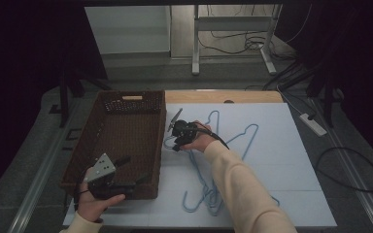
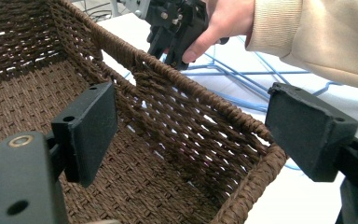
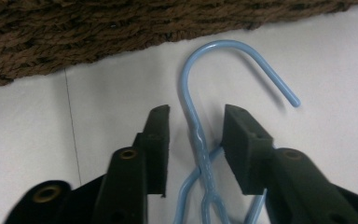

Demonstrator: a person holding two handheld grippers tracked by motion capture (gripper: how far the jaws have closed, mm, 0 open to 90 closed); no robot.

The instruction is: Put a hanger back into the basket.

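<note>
Sitting in the middle of the high view, the right gripper (image 1: 178,131) is hovering low over the neck of a light blue wire hanger (image 3: 200,140), and in the right gripper view you can see its jaws standing apart with the twisted neck running up between them, neither pad actually touching the wire as far as I can tell, so it's open around it and not clamping yet. The hook of that hanger is curling up toward the top center of that frame, ending just short of the brown wicker basket (image 1: 126,141), which is filling the strip along the top edge there. In the high view there's a loose bunch of blue hangers (image 1: 213,194) sprawling across the white foam board (image 1: 291,160) from center down to the lower middle, all of them lying outside the basket on its right side. The left gripper (image 1: 128,170) is sitting at the lower left of the high view, at the basket's near right corner, and in the left gripper view its jaws are gaping wide, one pad inside the basket and the other outside past the rim, holding nothing. The person's right hand (image 2: 219,28) is showing in the upper part of that view, beyond the basket's rim.
</note>
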